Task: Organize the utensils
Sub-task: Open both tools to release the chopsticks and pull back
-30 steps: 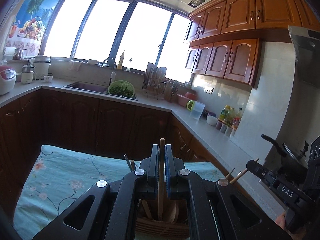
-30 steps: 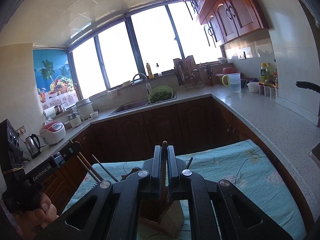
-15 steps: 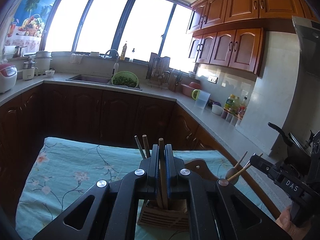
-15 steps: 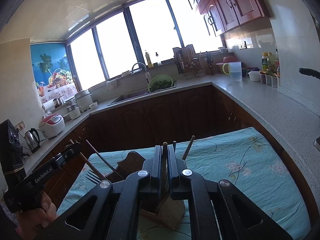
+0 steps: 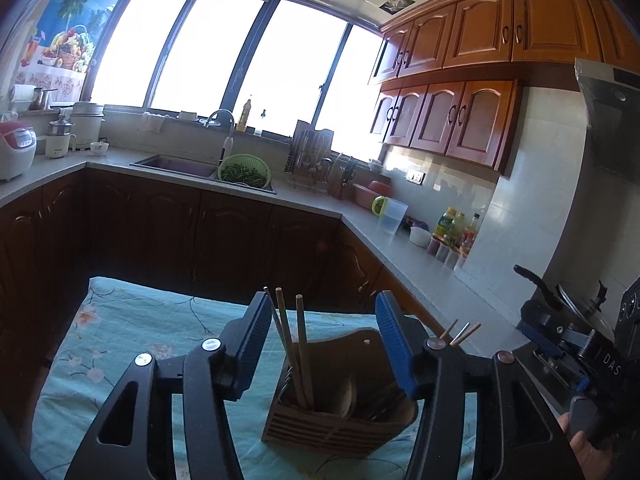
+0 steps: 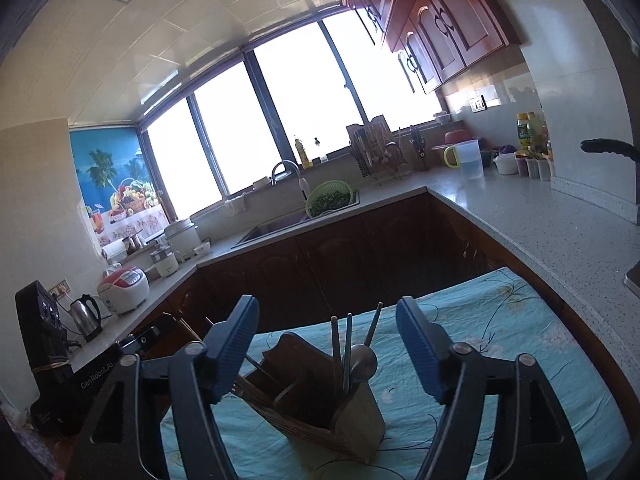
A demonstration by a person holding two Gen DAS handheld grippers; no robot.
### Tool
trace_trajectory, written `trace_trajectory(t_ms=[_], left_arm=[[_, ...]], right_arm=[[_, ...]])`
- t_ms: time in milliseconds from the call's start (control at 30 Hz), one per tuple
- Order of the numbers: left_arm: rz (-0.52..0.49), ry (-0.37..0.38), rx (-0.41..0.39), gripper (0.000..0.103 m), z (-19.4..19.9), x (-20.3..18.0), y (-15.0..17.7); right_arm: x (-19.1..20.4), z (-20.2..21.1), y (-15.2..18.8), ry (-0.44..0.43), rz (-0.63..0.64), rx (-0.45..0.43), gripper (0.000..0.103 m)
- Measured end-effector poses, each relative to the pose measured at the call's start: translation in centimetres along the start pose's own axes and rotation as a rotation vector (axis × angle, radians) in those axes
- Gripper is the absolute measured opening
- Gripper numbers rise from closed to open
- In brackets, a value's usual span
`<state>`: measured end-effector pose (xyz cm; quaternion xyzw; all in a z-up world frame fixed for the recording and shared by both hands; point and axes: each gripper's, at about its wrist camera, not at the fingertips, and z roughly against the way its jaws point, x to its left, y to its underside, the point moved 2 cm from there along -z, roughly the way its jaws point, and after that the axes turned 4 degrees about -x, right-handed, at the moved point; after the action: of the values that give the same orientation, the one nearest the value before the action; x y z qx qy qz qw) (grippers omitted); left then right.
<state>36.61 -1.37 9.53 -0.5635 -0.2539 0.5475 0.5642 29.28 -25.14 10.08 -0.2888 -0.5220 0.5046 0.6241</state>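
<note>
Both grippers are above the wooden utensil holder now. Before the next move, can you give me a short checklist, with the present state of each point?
1. Left gripper released: ok. Its jaws have just been opening and stand apart; the chopsticks stand loose between them, untouched.
2. Right gripper released: ok. Its jaws have just been opening, and nothing is pressed between the pads.
3. Utensils inside the wooden holder: ok. Chopsticks and a metal spoon stand in it.
4. Holder upright on the floral cloth: ok.
5. Other utensils left on the cloth: cannot tell, the grippers hide the near part.
</note>
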Motion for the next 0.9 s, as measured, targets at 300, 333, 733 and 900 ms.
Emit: trace_trajectory(t_ms=[300, 333, 733, 900], left_arm=[[0.048, -0.046, -0.033, 0.088, 9.1, 1.0, 3.8], [0.055, -0.051, -0.027, 0.088, 10.0, 1.1, 4.4], [0.109, -0.142, 0.108, 0.089, 18.0, 2.3, 10.0], [0.118, -0.162, 0.157, 0.089, 19.8, 2.3, 11.5]], right_arm=[[-0.5, 6.3, 1.4, -0.014, -0.014, -0.036, 0.102], [-0.5, 6.8, 1.9, -0.016, -0.014, -0.025, 0.102], [-1.7, 11.0, 9.3, 0.022, -0.050, 0.112, 0.102], [-2.3, 12.0, 12.6, 0.039, -0.064, 0.176, 0.102]])
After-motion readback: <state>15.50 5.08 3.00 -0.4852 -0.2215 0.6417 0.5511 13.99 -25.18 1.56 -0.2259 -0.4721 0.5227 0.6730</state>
